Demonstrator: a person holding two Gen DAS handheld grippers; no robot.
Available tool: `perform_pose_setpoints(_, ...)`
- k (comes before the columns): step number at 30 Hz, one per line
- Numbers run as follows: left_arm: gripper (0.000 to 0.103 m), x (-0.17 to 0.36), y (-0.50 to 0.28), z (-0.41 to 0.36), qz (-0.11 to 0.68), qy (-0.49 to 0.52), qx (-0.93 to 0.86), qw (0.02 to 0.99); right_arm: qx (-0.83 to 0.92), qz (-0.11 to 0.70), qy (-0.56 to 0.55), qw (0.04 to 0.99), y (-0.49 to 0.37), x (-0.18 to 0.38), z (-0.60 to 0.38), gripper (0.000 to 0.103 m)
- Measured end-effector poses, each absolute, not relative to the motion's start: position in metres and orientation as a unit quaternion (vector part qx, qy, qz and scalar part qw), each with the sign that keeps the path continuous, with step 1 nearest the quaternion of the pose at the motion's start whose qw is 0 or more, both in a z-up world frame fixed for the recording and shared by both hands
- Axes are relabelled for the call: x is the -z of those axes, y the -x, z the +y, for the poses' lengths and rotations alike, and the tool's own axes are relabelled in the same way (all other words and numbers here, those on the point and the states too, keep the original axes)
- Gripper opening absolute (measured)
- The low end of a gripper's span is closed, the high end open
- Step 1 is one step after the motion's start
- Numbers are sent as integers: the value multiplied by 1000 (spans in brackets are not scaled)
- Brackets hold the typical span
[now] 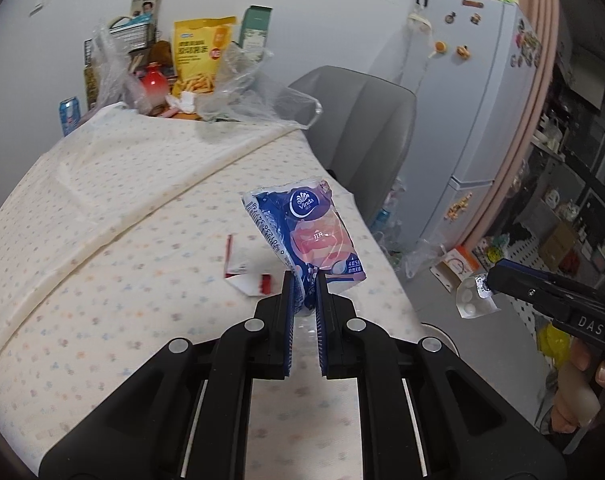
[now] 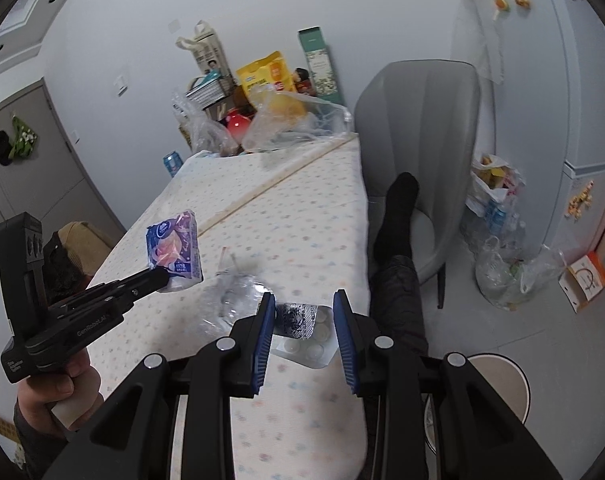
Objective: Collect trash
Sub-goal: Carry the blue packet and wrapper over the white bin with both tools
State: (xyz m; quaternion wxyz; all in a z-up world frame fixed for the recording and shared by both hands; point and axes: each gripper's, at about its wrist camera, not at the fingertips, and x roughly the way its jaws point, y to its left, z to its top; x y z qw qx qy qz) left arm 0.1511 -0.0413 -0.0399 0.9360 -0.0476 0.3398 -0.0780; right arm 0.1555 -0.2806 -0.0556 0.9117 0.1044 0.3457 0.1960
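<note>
My left gripper (image 1: 304, 280) is shut on a blue Vinda tissue packet (image 1: 310, 232) and holds it above the table; it also shows in the right wrist view (image 2: 174, 246). My right gripper (image 2: 304, 308) holds a silver blister pill pack (image 2: 302, 330) between its jaws, over the table's right edge. In the left wrist view the right gripper (image 1: 487, 285) shows the blister pack (image 1: 473, 298) at its tip. A red and white paper scrap (image 1: 246, 272) and a crumpled clear wrapper (image 2: 232, 296) lie on the table.
The table wears a dotted cloth (image 1: 122, 200). Clear plastic bags (image 1: 238, 92), snack packs and a can (image 1: 69, 114) crowd its far end. A grey chair (image 2: 422, 140) stands right of it. Bags of trash (image 2: 498, 240) lie on the floor by the fridge (image 1: 482, 100). A round bin (image 2: 498, 380) sits below.
</note>
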Motion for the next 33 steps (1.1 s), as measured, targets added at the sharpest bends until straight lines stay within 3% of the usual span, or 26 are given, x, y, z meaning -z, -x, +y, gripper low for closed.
perform_pose_setpoints(33,10,101,-208,-203,423,-36,176,888,-61,405,-233,882,-173,175,-452,31)
